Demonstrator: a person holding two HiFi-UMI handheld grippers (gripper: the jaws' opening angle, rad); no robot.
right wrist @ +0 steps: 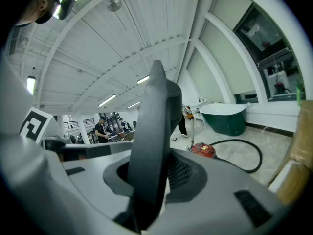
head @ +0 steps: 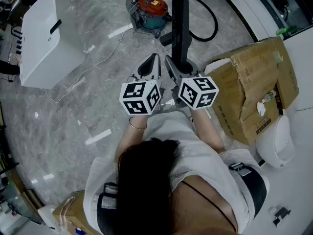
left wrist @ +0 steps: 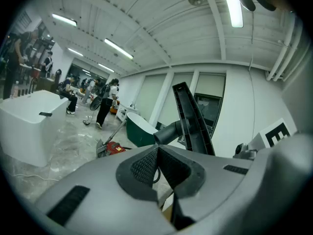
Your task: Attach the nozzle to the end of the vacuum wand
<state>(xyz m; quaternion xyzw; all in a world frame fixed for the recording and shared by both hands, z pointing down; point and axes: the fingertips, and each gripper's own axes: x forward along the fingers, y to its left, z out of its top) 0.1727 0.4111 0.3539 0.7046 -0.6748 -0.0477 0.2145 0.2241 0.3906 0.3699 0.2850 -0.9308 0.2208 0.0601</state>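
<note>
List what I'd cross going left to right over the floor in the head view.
white box unit → red vacuum canister → black nozzle → cardboard box

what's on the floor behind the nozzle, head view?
A red vacuum canister with its black hose looping right. The nozzle, clamped in the right gripper, hides the hose's near end.

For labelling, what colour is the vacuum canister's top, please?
Red canister top; best in head view.
</note>
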